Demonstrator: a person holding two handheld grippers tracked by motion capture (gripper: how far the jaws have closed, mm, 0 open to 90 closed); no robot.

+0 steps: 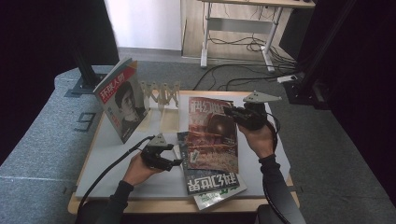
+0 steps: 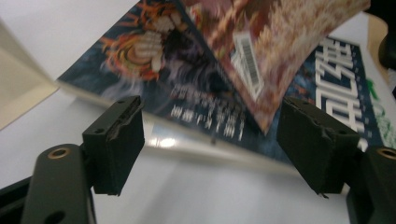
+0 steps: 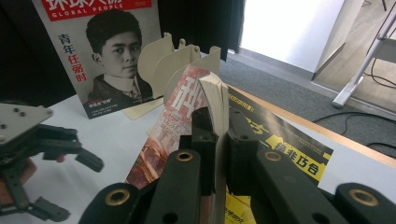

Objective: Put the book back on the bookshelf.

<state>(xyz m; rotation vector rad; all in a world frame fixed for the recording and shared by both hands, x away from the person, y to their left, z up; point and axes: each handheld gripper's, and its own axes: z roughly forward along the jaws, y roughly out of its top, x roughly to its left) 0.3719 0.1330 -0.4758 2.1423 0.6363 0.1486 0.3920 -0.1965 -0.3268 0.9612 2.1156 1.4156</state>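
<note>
We take this for a lab or office room set up for recording. Beyond the counter's far edge, grey carpet covers the floor, and loose black cables trail across it to a height-adjustable desk frame with white legs. Black curtains hang at both sides, and dark metal stand posts rise from the floor by the counter's far corners. A white sheet covers the wooden counter like a prepared work surface.
</note>
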